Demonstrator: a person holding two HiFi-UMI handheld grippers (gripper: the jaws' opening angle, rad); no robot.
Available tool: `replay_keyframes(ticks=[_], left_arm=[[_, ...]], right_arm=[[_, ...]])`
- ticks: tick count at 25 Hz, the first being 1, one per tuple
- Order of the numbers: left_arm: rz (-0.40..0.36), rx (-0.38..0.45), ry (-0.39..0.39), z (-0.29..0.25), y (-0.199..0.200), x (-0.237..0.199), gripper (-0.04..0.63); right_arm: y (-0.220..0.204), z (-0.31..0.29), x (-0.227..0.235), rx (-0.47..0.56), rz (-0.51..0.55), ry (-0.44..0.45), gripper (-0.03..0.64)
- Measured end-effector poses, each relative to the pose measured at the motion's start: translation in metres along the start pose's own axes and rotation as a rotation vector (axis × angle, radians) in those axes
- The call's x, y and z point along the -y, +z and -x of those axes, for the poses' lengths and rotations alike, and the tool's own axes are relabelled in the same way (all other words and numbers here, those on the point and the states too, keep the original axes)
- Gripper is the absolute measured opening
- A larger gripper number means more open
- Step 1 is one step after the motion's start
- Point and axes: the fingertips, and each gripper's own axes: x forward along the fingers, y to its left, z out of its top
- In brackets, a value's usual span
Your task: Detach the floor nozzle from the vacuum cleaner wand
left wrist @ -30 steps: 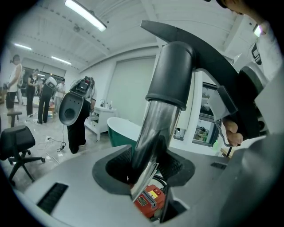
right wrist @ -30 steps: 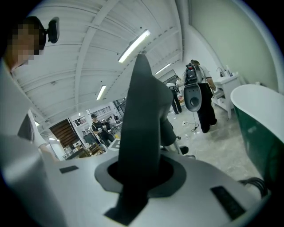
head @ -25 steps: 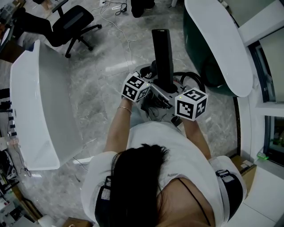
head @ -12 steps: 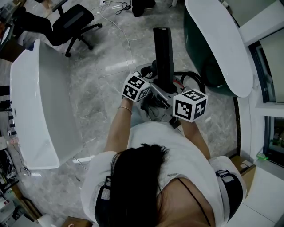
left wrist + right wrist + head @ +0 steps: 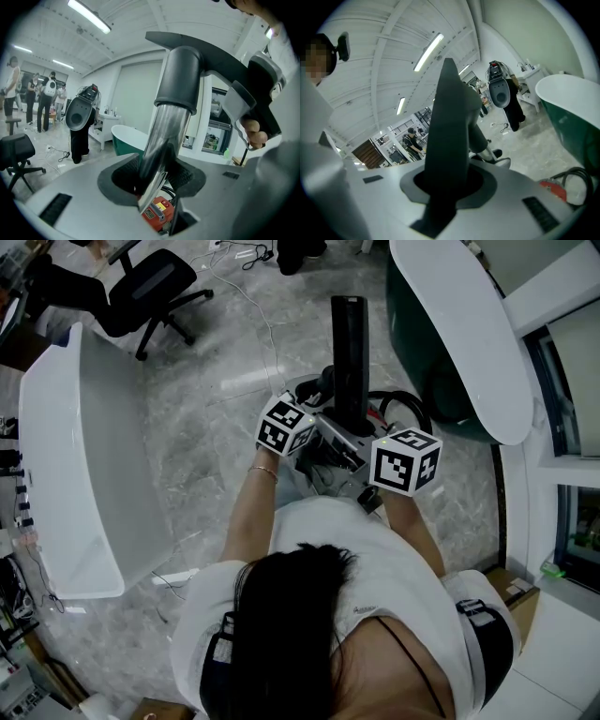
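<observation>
The black floor nozzle (image 5: 349,343) stands up above the marble floor, joined to the chrome wand (image 5: 336,439) that runs between both grippers. My left gripper (image 5: 314,432) is shut on the chrome wand (image 5: 161,145) just below the nozzle's black collar (image 5: 180,79). In the left gripper view the wand fills the gap of the left gripper (image 5: 154,197). My right gripper (image 5: 367,448) is shut on the flat black floor nozzle (image 5: 447,131), which rises out of the right gripper (image 5: 443,197). The fingertips themselves are hidden in the head view.
A white bathtub (image 5: 84,456) lies to the left, and a green tub with a white rim (image 5: 469,324) at the upper right. A black office chair (image 5: 155,287) and floor cables are behind. The vacuum body with a red part (image 5: 159,211) and a black hose (image 5: 408,404) sit below the grippers.
The nozzle's top end has shifted slightly to the right, and the right gripper's marker cube has rolled a little. The left gripper has stayed put.
</observation>
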Motion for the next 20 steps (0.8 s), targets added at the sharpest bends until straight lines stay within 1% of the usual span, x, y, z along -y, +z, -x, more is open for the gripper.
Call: replay_keyframes(ticks=[3, 7, 8, 10, 11, 14, 17, 20], left_arm=[[0.0, 0.009, 0.001, 0.001, 0.002, -0.002, 0.166], [0.002, 0.008, -0.011, 0.0, 0.001, -0.002, 0.166], [0.006, 0.01, -0.01, 0.0, 0.002, -0.003, 0.166], [0.023, 0.017, 0.004, 0.004, 0.002, -0.009, 0.166], [0.03, 0.018, 0.011, 0.007, 0.003, -0.013, 0.166], [0.03, 0.014, 0.013, 0.011, 0.001, -0.017, 0.166], [0.037, 0.024, 0.021, 0.011, -0.001, -0.016, 0.166], [0.042, 0.025, 0.024, 0.011, 0.0, -0.018, 0.167]], right_arm=[[0.002, 0.001, 0.0, 0.037, -0.04, 0.065, 0.089], [0.004, 0.003, 0.001, 0.058, -0.085, 0.117, 0.089], [0.009, 0.007, -0.001, 0.087, -0.113, 0.152, 0.089], [0.032, 0.023, -0.009, 0.185, -0.157, 0.238, 0.087], [0.046, 0.031, -0.012, 0.221, -0.134, 0.248, 0.087], [0.072, 0.044, -0.018, 0.239, 0.014, 0.206, 0.087], [0.08, 0.047, -0.026, 0.261, 0.037, 0.217, 0.087], [0.074, 0.045, -0.028, 0.241, 0.028, 0.231, 0.087]])
